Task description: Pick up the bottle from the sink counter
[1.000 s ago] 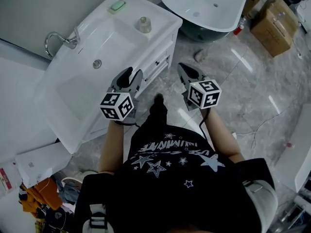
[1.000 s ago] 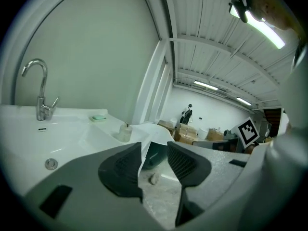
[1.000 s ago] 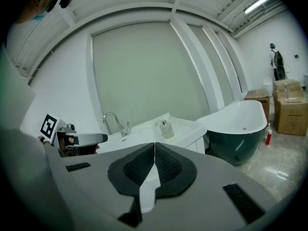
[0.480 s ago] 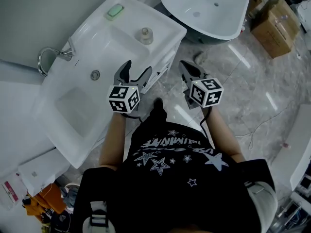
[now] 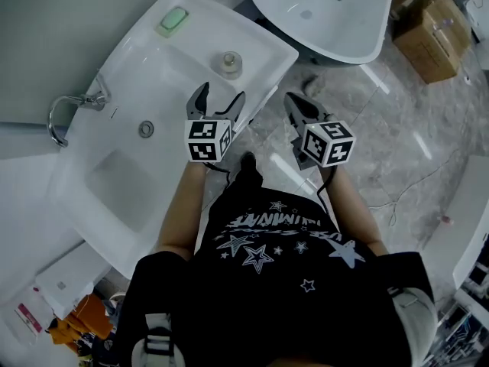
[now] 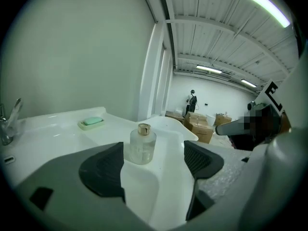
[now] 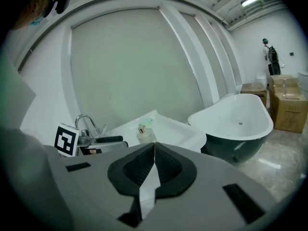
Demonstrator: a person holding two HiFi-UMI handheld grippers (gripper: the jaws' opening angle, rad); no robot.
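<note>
From the head view, the left hand-held gripper (image 5: 220, 98) reaches over the front edge of the white sink bench (image 5: 191, 60), its jaws spread wide. The bottle (image 5: 231, 62) stands upright on the bench just beyond the jaw tips, to the right of the basin and near the bench's right end. A green soap dish (image 5: 173, 20) sits at the back corner, and the faucet (image 5: 72, 109) is at the far left. The right hand-held gripper (image 5: 294, 102) hangs over the marble floor beside the bench, well apart from the bottle, with a white bathtub (image 5: 321, 14) beyond it.

In the left gripper view, the left hand-held gripper (image 6: 153, 165) has just been opening its jaws and they now stand wide. The clear, gold-capped bottle (image 6: 142, 144) shows in the gap, nearer the left pad, and neither pad presses on it. The soap dish (image 6: 91, 122) lies behind it.

In the right gripper view, the right hand-held gripper (image 7: 154, 148) has its jaws closed together with nothing between them. The bottle (image 7: 146, 134) shows small on the bench ahead, with the bathtub (image 7: 236, 119) to the right.
</note>
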